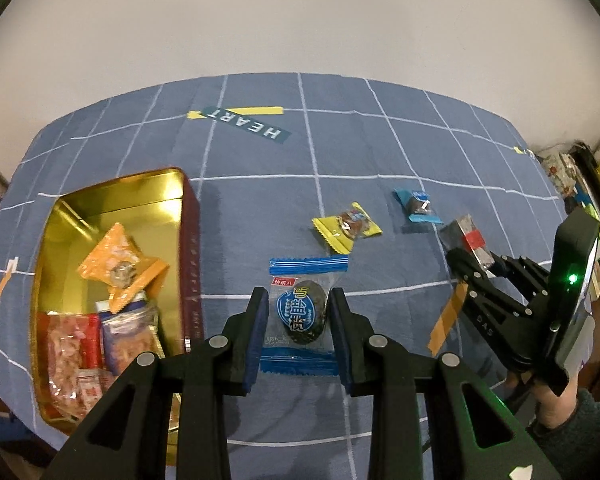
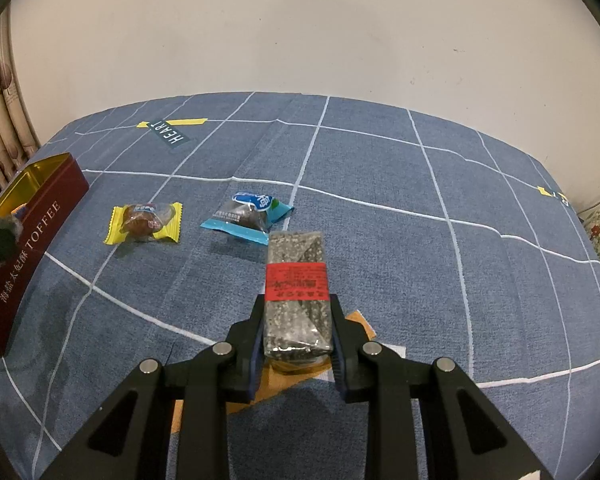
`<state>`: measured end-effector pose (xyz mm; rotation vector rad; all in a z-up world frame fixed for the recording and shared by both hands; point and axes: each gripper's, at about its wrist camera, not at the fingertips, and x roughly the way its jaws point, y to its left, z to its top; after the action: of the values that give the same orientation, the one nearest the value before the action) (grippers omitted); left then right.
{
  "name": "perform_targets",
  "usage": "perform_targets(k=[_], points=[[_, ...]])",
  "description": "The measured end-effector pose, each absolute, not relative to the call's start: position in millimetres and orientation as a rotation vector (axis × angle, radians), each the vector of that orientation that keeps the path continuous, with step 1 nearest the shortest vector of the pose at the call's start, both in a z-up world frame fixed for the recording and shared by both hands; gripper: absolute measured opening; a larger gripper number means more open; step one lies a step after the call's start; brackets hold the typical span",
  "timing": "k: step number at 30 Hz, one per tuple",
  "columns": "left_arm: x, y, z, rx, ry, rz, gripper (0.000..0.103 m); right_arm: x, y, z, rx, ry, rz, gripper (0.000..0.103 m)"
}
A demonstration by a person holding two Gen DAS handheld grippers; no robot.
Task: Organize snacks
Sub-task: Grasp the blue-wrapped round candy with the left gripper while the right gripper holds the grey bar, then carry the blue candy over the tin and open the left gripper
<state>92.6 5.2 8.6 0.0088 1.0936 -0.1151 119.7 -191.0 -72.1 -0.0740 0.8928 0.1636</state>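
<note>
Left tongs [image 1: 298,300] grip a blue-edged snack packet [image 1: 302,314] beside the tin [image 1: 190,240].

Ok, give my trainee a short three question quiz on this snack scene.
1. True or false: the tin is empty.
2. What does the right gripper hold?
A. yellow candy
B. grey bar with a red band
C. nothing
3. How many wrapped snacks lie loose on the cloth?

Key:
1. False; packets lie inside.
2. B, the bar.
3. Two: the yellow candy and the blue candy.
</note>
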Motion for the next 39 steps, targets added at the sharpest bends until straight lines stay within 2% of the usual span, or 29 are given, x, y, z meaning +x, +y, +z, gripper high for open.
perform_targets(k=[14,24,39], points=[[99,77,24,-0.011,1.056,0.065,0.027,119,-191,-72,-0.076,0.893,0.163,0.027],[105,132,11,0.003,1.084,0.216,0.028,120,-192,-73,-0.082,0.892,0.162,0.028],[110,159,-19,0.001,1.154,0.274,0.028,120,-192,-73,-0.085,0.892,0.163,0.028]])
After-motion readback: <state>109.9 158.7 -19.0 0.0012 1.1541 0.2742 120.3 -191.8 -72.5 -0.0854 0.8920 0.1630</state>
